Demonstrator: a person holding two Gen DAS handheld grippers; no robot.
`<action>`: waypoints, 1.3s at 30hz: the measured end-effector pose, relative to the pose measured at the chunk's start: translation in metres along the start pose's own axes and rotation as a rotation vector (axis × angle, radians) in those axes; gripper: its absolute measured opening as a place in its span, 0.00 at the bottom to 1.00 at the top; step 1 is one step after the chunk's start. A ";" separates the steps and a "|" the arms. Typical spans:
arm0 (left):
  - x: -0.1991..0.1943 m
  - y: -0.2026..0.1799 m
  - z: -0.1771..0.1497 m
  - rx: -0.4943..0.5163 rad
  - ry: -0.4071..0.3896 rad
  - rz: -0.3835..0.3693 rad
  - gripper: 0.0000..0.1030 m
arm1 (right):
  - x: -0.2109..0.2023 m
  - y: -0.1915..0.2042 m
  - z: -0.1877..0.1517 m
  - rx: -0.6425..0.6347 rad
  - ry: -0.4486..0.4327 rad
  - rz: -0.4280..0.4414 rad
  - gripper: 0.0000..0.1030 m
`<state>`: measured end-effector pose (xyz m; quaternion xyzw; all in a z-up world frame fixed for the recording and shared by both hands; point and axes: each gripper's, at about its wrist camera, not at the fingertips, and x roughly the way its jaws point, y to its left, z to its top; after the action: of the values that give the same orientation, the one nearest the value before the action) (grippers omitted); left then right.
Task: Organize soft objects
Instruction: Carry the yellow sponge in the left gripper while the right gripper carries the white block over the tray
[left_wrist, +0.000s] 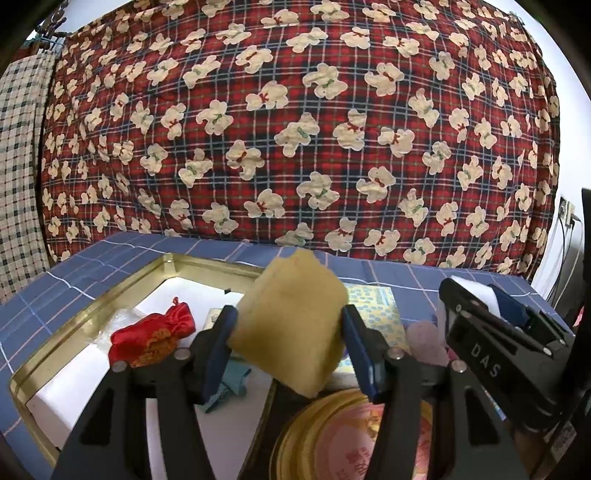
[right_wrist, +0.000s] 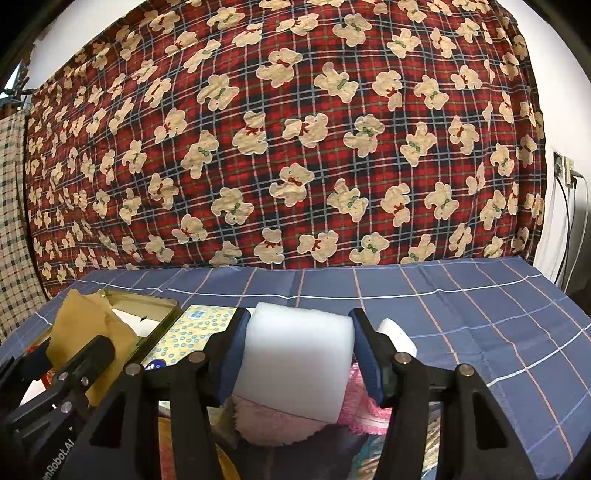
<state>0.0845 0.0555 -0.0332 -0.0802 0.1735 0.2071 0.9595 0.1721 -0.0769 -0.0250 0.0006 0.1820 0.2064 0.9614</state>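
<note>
Left tongs pinching yellow sponge; right tongs pinching white foam block.

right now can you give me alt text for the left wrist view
The left gripper holds a yellow sponge block between its fingers above a gold-rimmed tin box containing a red satin pouch. A teddy-bear plaid cloth hangs behind.

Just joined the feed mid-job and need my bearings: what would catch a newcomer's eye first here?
The red plaid bear-print cloth filling the whole background. Then each tool is shut on a foam block held above the blue checked table: the left tool grips a yellow sponge above a gold-rimmed tray with a red pouch in it, and the right tool grips a white sponge.
</note>
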 end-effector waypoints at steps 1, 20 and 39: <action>0.000 0.000 0.000 0.002 0.000 0.003 0.56 | 0.000 0.001 0.000 -0.002 -0.001 0.003 0.56; -0.009 0.007 0.001 0.009 -0.035 0.062 0.56 | -0.009 0.025 -0.002 -0.088 -0.052 0.075 0.56; -0.015 0.023 0.000 -0.042 -0.015 -0.021 0.56 | -0.015 0.031 0.000 -0.097 -0.043 0.128 0.56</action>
<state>0.0616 0.0703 -0.0297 -0.1005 0.1611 0.2009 0.9610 0.1472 -0.0540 -0.0173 -0.0300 0.1506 0.2761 0.9488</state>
